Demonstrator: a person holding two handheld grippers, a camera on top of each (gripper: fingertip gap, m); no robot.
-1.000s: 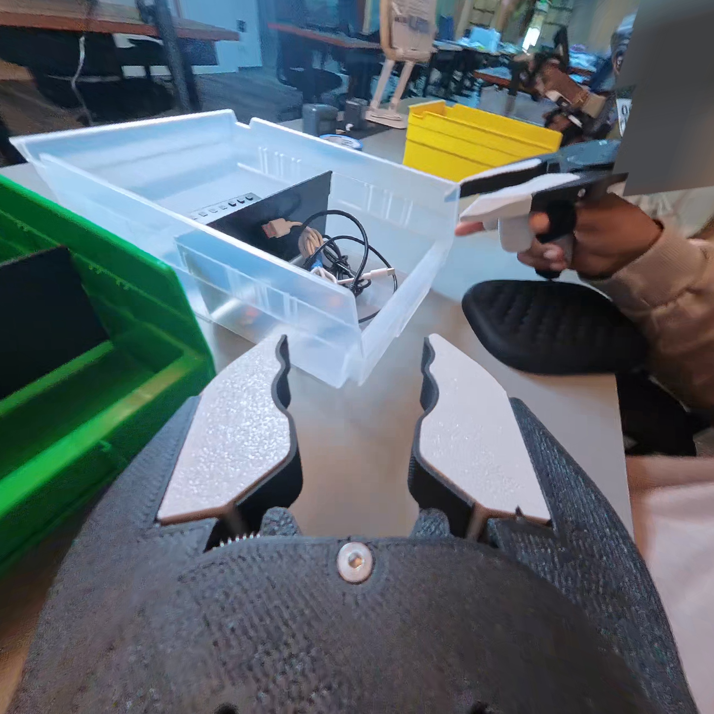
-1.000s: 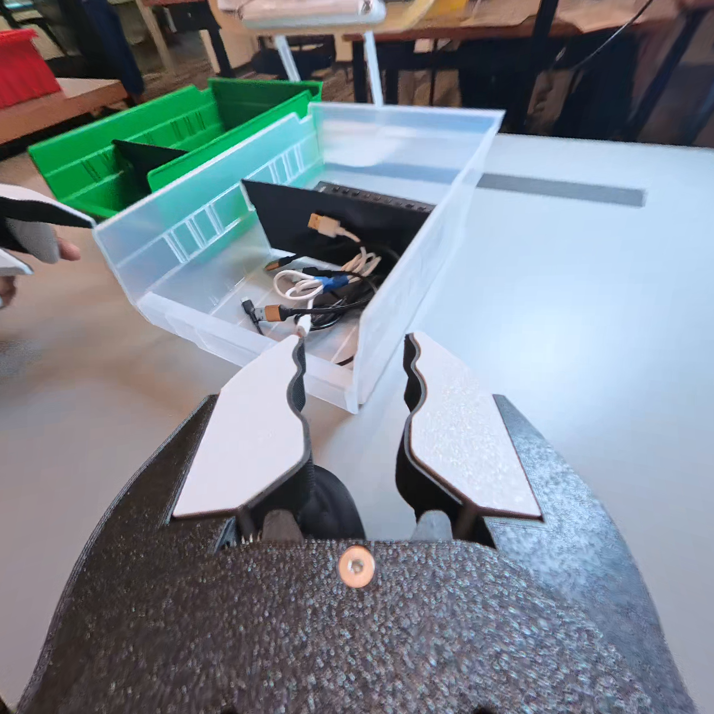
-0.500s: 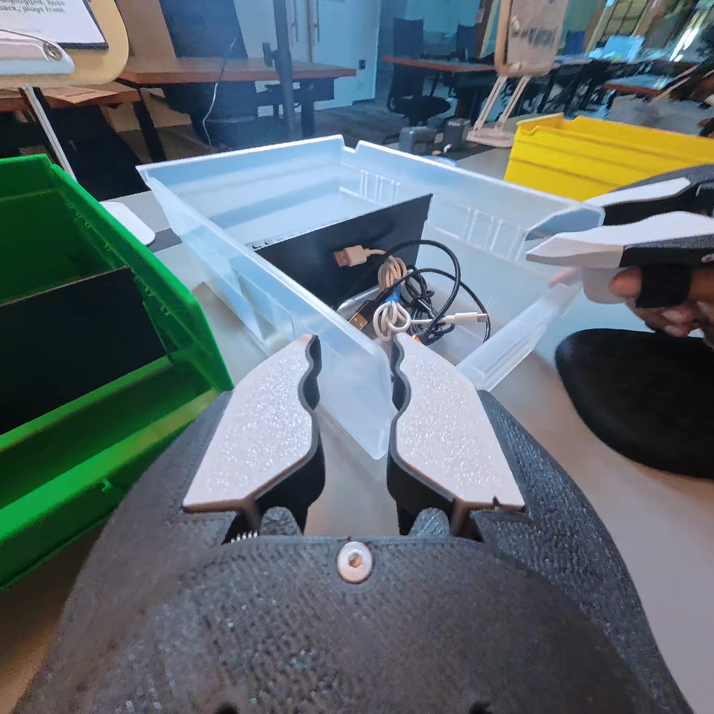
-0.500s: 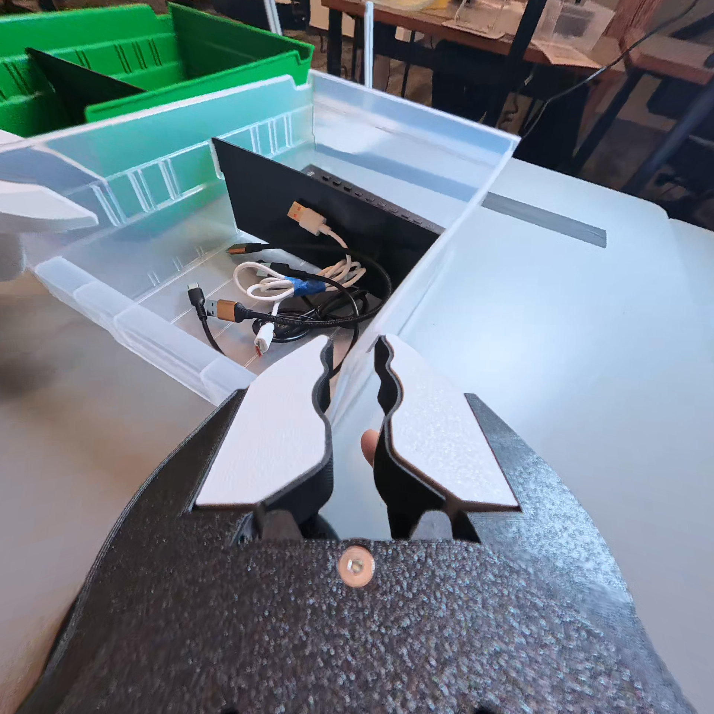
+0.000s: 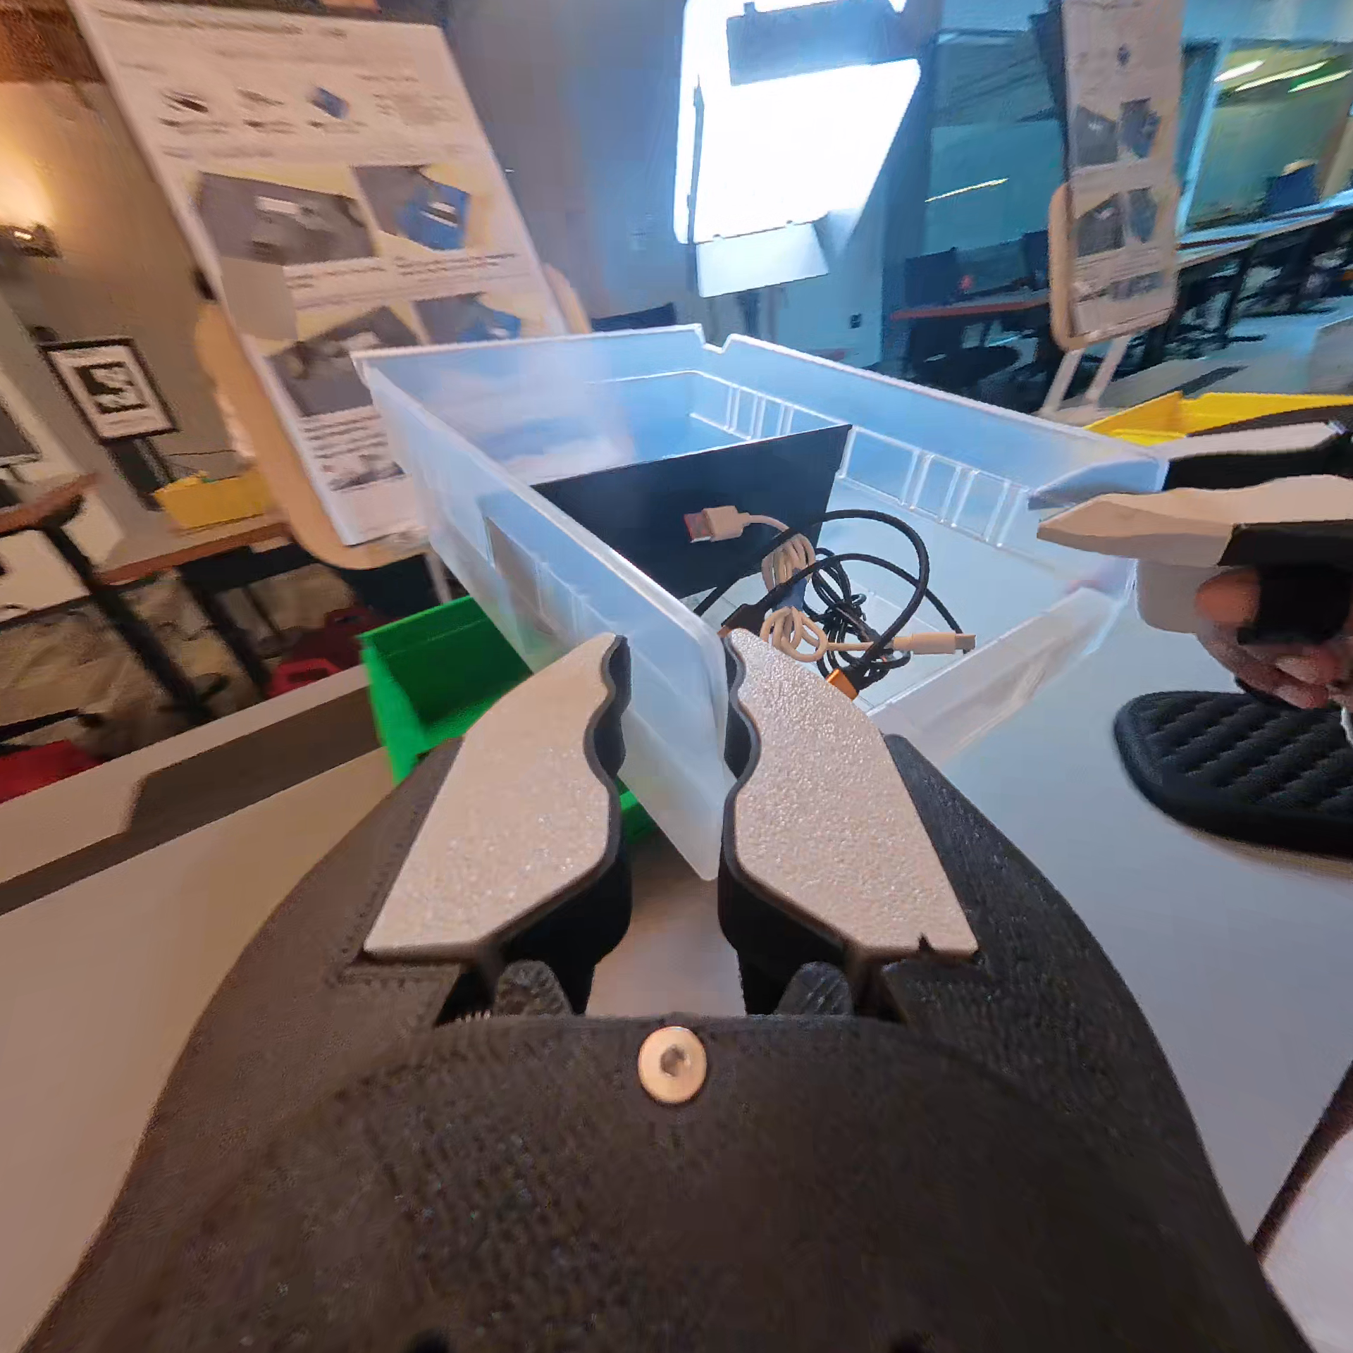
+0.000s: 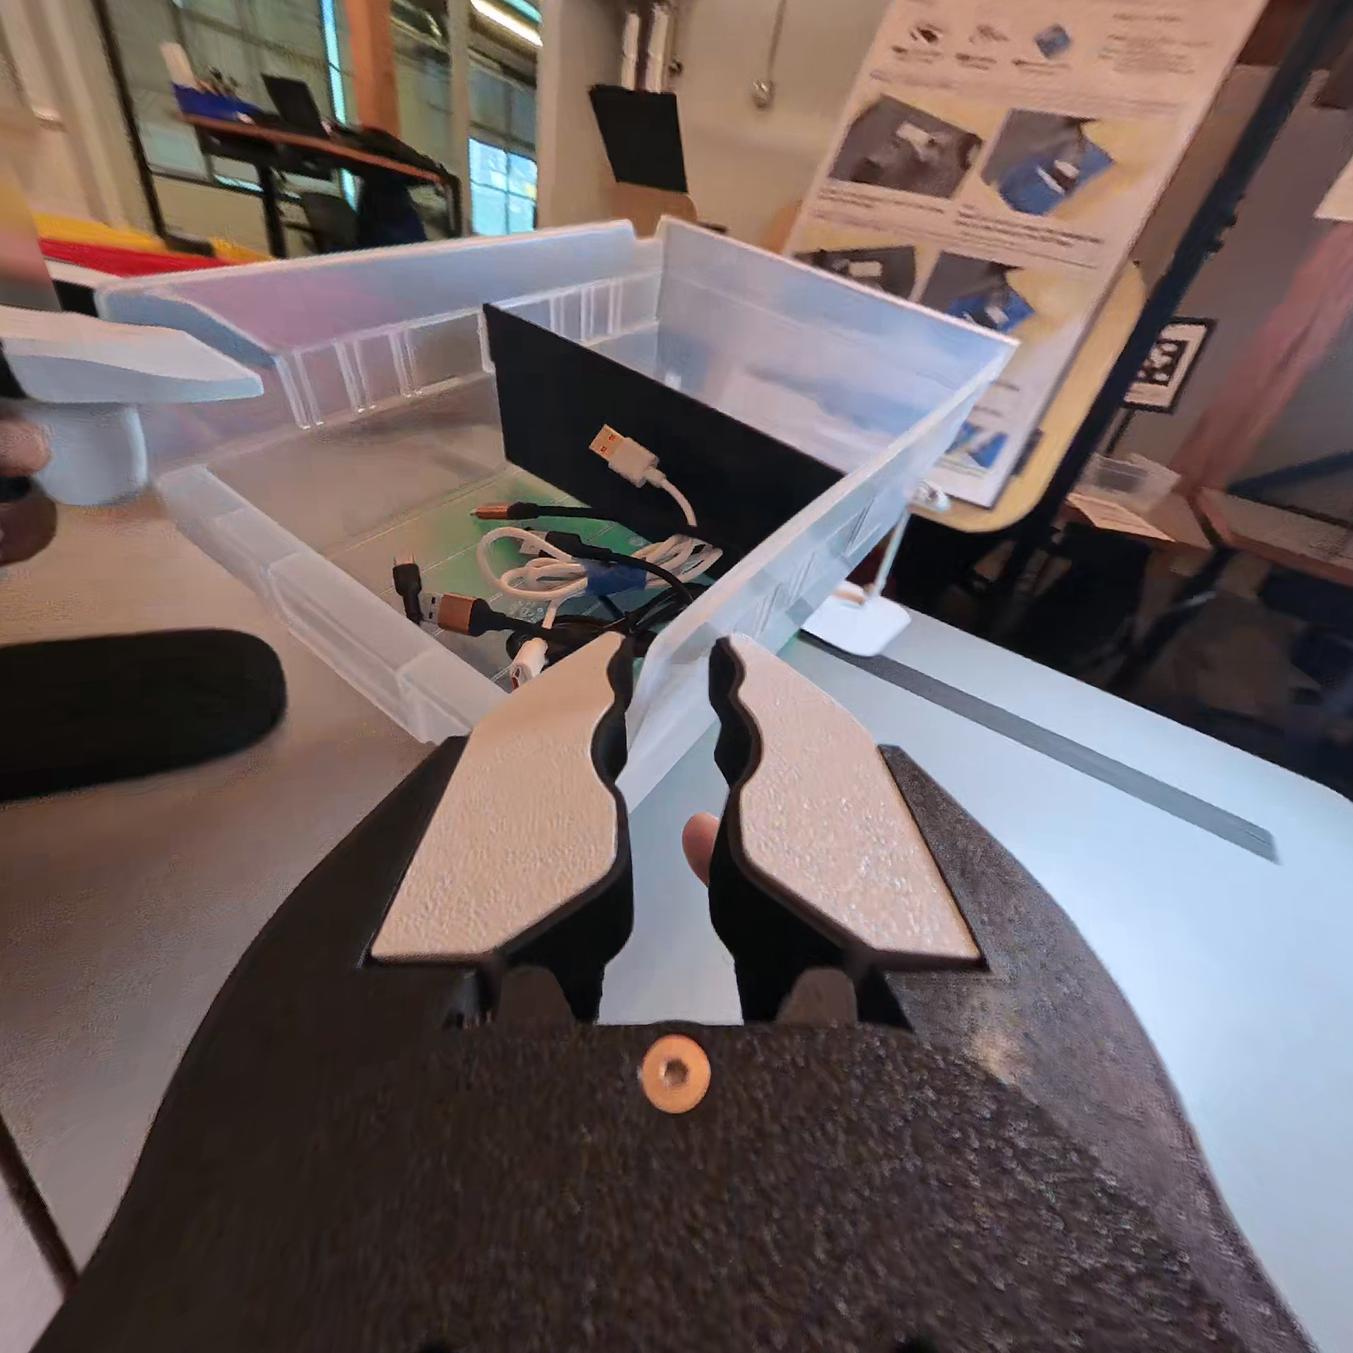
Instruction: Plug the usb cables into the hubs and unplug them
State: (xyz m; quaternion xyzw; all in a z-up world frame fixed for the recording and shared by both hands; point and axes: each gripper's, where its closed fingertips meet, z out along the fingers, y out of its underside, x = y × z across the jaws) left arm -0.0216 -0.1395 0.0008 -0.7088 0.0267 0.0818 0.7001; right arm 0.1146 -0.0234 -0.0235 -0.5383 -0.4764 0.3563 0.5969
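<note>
A clear plastic bin [image 5: 915,410] holds a tangle of black and white USB cables [image 5: 827,600] in front of a black divider [image 5: 703,498]. A white USB plug [image 5: 714,523] leans on the divider. No hub shows. My left gripper [image 5: 677,644] is shut on the bin's left wall at its near end. My right gripper [image 6: 670,648] is shut on the bin's right wall [image 6: 805,556]. The cables [image 6: 586,578] and divider [image 6: 659,454] show there too. Each gripper shows in the other's view, the right one [image 5: 1186,505] and the left one [image 6: 132,366]. The bin's near end looks raised.
A green bin [image 5: 439,673] sits behind and left of the clear bin, and a yellow bin [image 5: 1208,414] at the far right. A black padded armrest [image 5: 1245,776] lies at the table's near edge. A poster board [image 5: 329,220] on a white stand base [image 6: 856,622] stands behind the grey table [image 6: 1025,878]. My hands' fingertips stand some 20 centimetres from each other.
Both grippers moved in to the clear bin and closed on its side walls. Both views have since tilted upward and the bin's near end has come up with them.
</note>
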